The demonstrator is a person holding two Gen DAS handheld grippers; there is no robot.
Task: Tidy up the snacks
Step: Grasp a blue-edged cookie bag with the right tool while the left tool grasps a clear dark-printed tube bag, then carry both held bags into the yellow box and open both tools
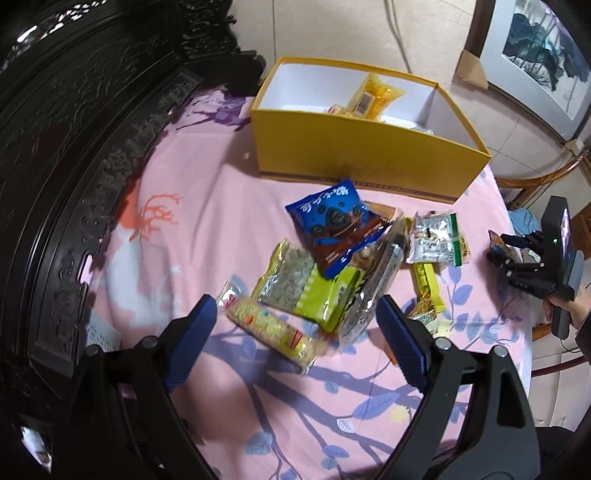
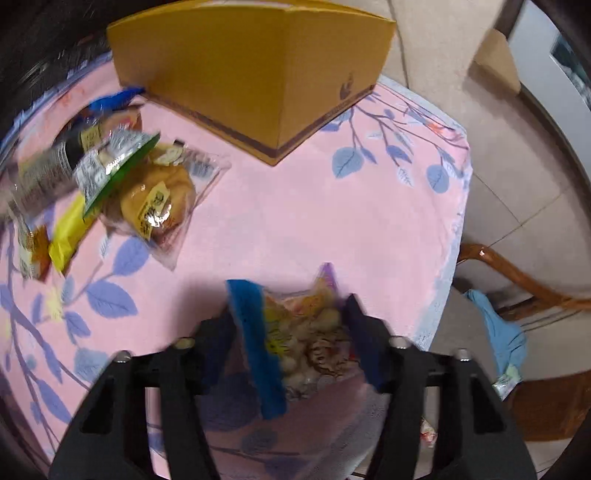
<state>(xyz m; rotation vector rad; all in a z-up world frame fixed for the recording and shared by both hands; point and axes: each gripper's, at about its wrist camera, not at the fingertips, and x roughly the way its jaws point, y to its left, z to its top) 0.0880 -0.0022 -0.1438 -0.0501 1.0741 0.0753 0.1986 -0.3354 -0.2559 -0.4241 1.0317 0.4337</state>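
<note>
Home, living or dining room. Tabletop [image 1: 192, 236] under pink cloth printed with deer, branches, blue leaves. Left of tabletop: dark carved wooden furniture [image 1: 74, 155], ornate relief work. Beyond tabletop: pale tiled floor [image 1: 332, 33], framed ink-wash landscape painting [image 1: 543, 55] leaning upright, cardboard protector on frame corner. Right of tabletop: curved wooden chair [image 2: 517, 280] with blue cloth [image 2: 498, 332] on seat. On tabletop: yellow cardboard box [image 1: 354, 151], loose pile of packaged snacks [image 1: 332, 258], household sort.
</note>
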